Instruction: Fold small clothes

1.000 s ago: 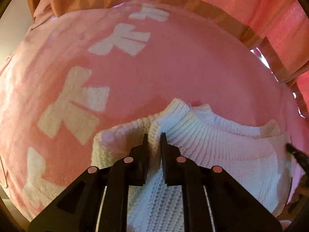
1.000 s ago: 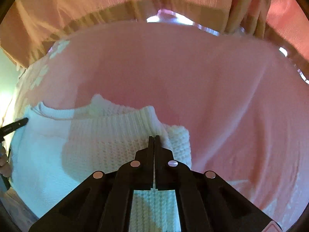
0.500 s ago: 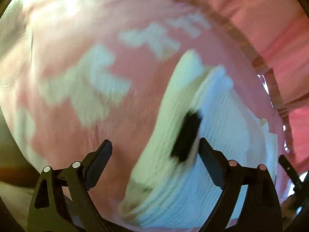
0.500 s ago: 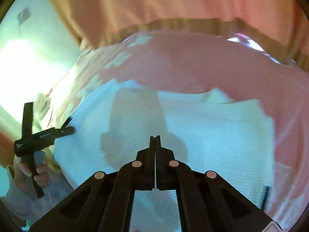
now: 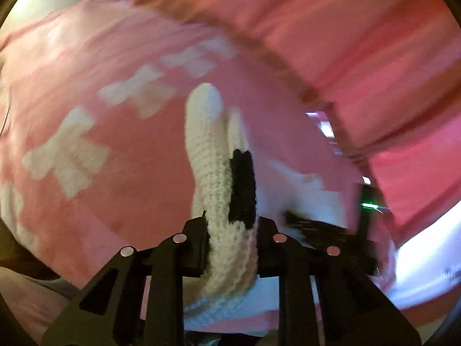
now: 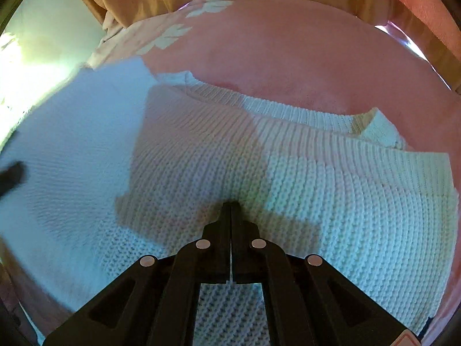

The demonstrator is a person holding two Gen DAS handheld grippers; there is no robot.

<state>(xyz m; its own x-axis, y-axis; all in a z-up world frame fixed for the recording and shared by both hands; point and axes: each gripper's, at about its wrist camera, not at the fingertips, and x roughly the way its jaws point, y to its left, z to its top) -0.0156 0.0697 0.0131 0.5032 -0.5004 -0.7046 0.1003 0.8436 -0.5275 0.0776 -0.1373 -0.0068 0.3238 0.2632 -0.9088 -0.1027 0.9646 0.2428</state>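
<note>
Left gripper (image 5: 232, 232): jaws have just been closing and now pinch a bunched fold of the white knit sweater (image 5: 210, 173) between the pads; a black patch (image 5: 242, 186) sits on the knit just above the right-hand pad; the fold rises from the jaws as a thick rolled ridge, upper end rounded, and hangs slack below them; left wrist view blurred, edges of things soft.

Right gripper (image 6: 231, 206): jaws fully closed, fingers meeting along one seam, nothing seen between them; tips point down at the sweater's body (image 6: 331, 190) and lie over the knit; whether they touch it, cannot tell; their shadow falls across the fabric to the left.

Sweater lies spread flat on a pink blanket (image 6: 302, 57) printed with pale bow shapes (image 6: 165, 37); ribbed neckline (image 6: 259, 103) at the far edge, a ribbed cuff (image 6: 380, 128) poking up at the far right; the left part of the garment washed bluish by strong light.

In the left wrist view the other gripper (image 5: 325, 227) shows as a dark blur at the right, a small green light (image 5: 368, 205) above it; pinkish-red curtain folds (image 5: 345, 43) behind the blanket.

No brand, label or legible writing visible on sweater, blanket or tools.
</note>
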